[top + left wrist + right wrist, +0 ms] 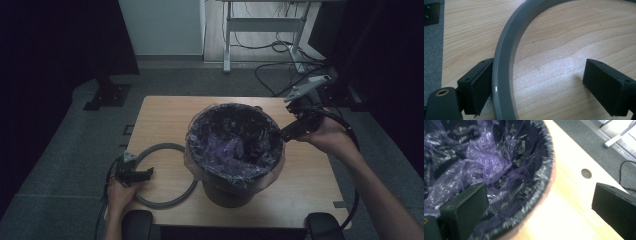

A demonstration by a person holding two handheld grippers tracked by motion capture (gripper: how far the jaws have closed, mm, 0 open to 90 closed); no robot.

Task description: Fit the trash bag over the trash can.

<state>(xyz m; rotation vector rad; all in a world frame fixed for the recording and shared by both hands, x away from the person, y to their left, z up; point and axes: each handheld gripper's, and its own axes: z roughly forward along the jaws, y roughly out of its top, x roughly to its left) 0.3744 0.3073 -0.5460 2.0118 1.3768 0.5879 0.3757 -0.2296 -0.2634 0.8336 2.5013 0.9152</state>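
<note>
A dark bin (225,192) lined with a purple plastic bag (225,150) stands in the middle of the wooden table (160,115). A grey ring (160,202) lies flat on the table left of the bin, partly under its side. My left gripper (136,174) sits low at the ring's left arc. In the left gripper view it (536,75) is open, and the ring (504,55) runs close along the inside of its left jaw. My right gripper (295,129) is at the bin's right rim. It (541,200) is open astride the bagged rim (544,182), one jaw over the bag (486,160), the other over the table (574,202).
A round hole (586,173) is in the tabletop near the bin. Beyond the table, a white desk frame (227,45) and loose cables (280,47) lie on the floor, and a black stand base (107,95) sits at the back left. Two dark armrests (137,222) flank the near edge.
</note>
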